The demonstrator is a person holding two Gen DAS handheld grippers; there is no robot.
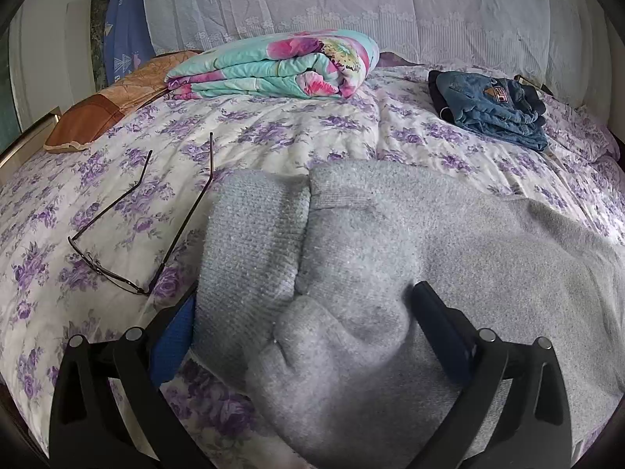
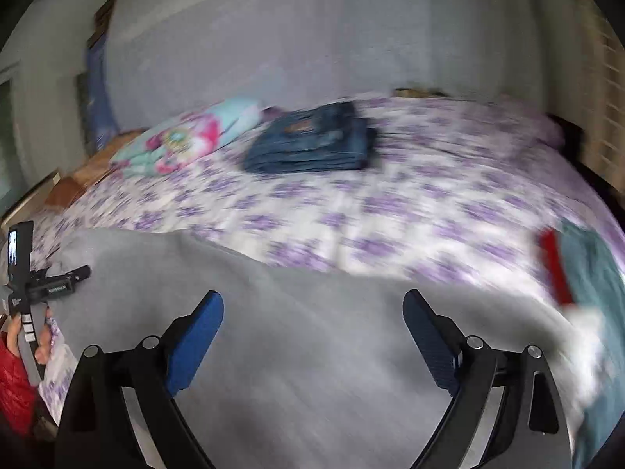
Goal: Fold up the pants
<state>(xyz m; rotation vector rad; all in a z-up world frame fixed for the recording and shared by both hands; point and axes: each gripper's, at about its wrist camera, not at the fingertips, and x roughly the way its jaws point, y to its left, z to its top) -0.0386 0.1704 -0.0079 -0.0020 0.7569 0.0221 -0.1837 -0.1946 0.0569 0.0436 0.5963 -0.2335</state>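
Grey knit pants (image 1: 390,242) lie on the bed, their ribbed waistband (image 1: 254,234) toward the left. My left gripper (image 1: 304,305) is wide open, with bunched grey fabric lying between its fingers; the left finger (image 1: 172,344) is partly hidden behind the cloth. In the right wrist view, which is blurred by motion, my right gripper (image 2: 312,308) is open and empty just above the flat grey pants (image 2: 293,351). The left gripper's handle (image 2: 27,285) and the hand holding it show at the left edge.
Eyeglasses (image 1: 129,230) lie on the purple-flowered bedspread (image 1: 273,125) left of the pants. A folded floral quilt (image 1: 281,64) and an orange pillow (image 1: 105,109) are at the back left. Folded jeans (image 1: 492,109) lie back right. A teal and red garment (image 2: 578,269) lies at the right.
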